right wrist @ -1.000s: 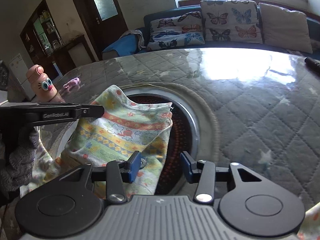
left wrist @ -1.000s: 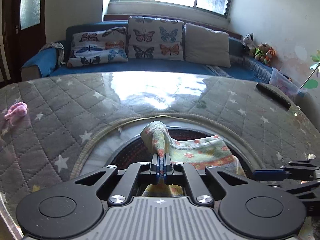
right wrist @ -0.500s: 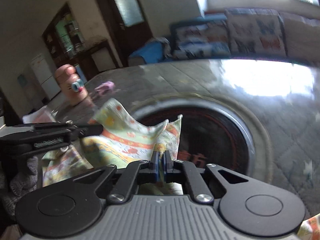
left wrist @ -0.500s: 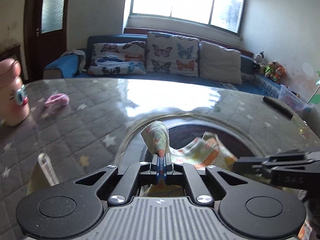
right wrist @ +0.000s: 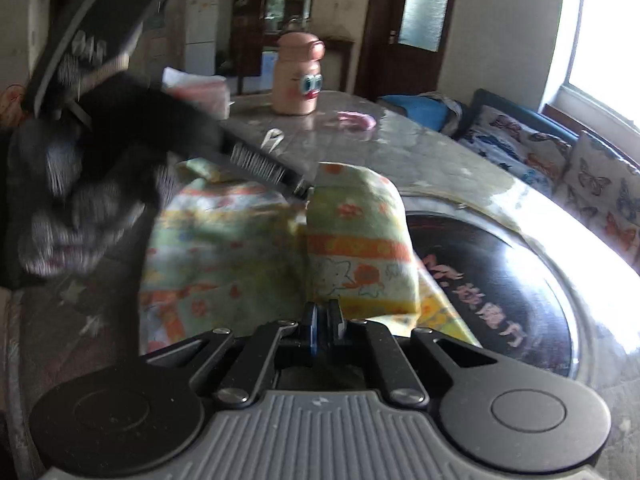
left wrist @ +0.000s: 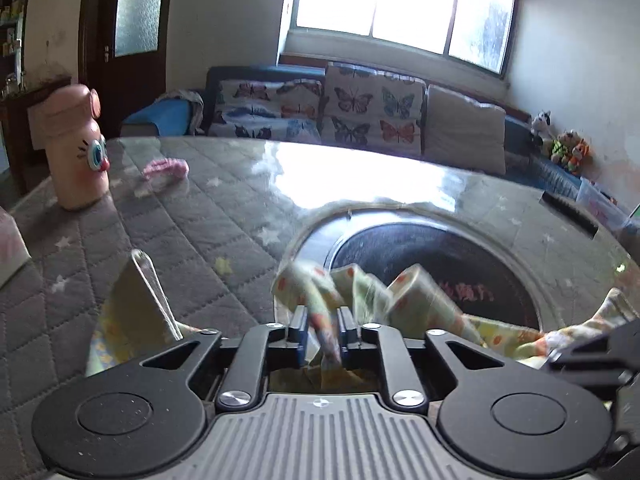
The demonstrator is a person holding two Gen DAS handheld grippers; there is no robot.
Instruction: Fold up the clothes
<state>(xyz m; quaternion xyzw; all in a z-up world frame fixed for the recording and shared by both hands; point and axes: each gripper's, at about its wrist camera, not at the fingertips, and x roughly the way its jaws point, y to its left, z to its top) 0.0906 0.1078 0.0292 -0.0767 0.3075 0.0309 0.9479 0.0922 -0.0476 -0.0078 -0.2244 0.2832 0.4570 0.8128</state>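
Note:
A green, yellow and orange printed cloth [left wrist: 416,292] lies bunched over the dark round inset of the table. In the left wrist view my left gripper [left wrist: 322,330] is opening. A fold of the cloth still hangs between the parted fingers [left wrist: 298,326], and the pads no longer pinch it. In the right wrist view my right gripper [right wrist: 322,322] is shut on the cloth's [right wrist: 352,240] near edge and holds a raised fold. A gloved hand [right wrist: 60,200] with the left gripper's body is blurred at the upper left there.
A pink bottle with a cartoon face [left wrist: 78,148] and a small pink cloth [left wrist: 166,168] sit on the grey quilted table cover [left wrist: 200,220] at the far left. The dark round inset [right wrist: 492,280] is to the right. A black remote [left wrist: 568,214] lies at the right edge, and a sofa [left wrist: 360,108] is behind.
The left jaws went from shut on the cloth to parted. The right jaws closed on the cloth's edge and rolled. Both grippers moved left across the table, bunching the cloth.

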